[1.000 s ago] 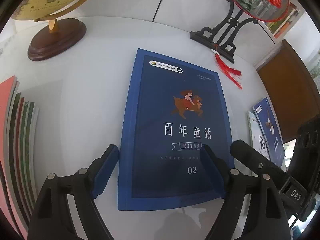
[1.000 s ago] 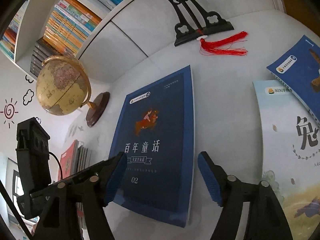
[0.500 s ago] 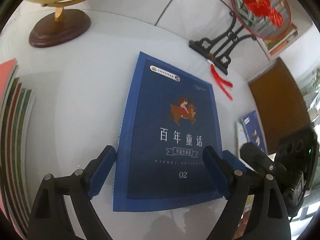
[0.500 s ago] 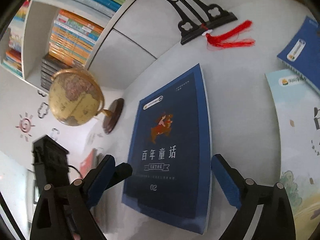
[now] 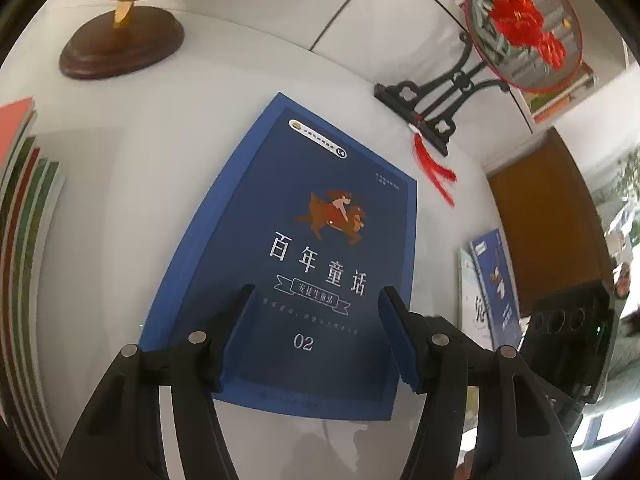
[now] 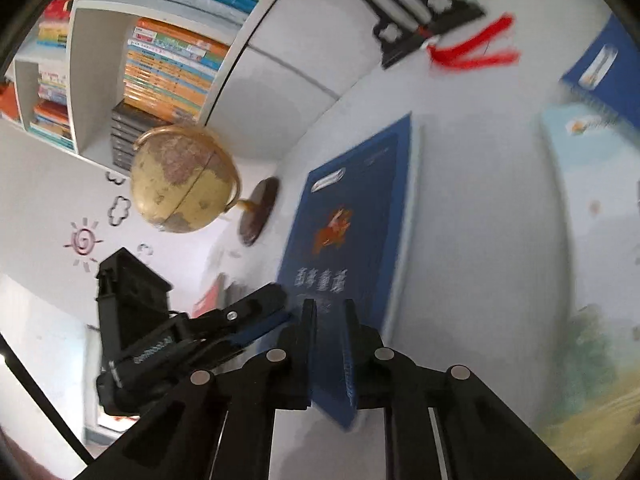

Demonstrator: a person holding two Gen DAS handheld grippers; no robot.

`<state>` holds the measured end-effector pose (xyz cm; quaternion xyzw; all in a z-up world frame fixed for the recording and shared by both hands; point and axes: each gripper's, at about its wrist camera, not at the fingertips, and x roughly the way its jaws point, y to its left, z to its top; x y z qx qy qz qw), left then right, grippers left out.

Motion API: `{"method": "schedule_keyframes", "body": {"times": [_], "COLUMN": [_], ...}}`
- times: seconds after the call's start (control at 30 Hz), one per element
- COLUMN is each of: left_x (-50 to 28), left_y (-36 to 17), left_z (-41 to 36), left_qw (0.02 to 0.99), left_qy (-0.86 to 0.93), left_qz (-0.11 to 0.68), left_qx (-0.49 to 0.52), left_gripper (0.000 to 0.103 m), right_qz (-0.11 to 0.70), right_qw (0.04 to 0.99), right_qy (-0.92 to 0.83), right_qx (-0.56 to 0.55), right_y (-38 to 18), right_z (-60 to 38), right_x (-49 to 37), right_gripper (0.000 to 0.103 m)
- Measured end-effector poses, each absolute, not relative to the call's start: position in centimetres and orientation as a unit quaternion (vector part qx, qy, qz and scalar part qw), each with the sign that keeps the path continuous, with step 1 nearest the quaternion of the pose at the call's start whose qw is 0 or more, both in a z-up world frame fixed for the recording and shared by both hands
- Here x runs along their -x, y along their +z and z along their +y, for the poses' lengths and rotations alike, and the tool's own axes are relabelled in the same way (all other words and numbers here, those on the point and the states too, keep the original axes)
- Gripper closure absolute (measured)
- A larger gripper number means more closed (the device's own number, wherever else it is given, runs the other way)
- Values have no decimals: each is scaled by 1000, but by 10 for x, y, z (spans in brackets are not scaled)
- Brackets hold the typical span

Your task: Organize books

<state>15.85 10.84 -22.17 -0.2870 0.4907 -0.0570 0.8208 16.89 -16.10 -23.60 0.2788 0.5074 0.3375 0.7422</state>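
Both wrist cameras look steeply down, close over the same blue book and white table.

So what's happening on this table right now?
A person is sorting books with two handheld grippers. Both are at the near end of the dark blue book lying on the white table. The right gripper is closing on the book's edge. The left gripper is closing above the cover, pads not gripping. More books lie beside it.

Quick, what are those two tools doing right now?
Left tool: closing, open over the blue book, gripping nothing.
Right tool: closing on that book's near corner.
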Motion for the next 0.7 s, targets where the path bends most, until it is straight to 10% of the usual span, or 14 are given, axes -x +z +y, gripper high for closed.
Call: {"method": "schedule_keyframes", "body": {"times": [0.13,0.23,0.37,0.5,0.7], "left_x": [-159,-154,-155,-163,-157], "left_y": [-218,-215,-219,-227,-226], "left_z": [111,123,134,131,133], "left_qw": [822,834,830,819,827], "left_qy": [-26,12,23,29,15], "left_qz": [501,493,496,519,501], "left_qx": [269,248,253,243,255], "left_gripper": [44,44,39,1,9], "right_qz": [523,513,517,518,519], "right_qw": [774,777,778,766,761], "right_qy": [259,241,249,261,269], "right_qx": [-247,-274,-256,-277,-283], "right_y": [-237,-238,-236,-240,-243], "right_z": [-157,-165,-158,-151,-148], "right_x": [-166,-161,-161,-162,-161], "right_gripper": [80,55,53,51,51]}}
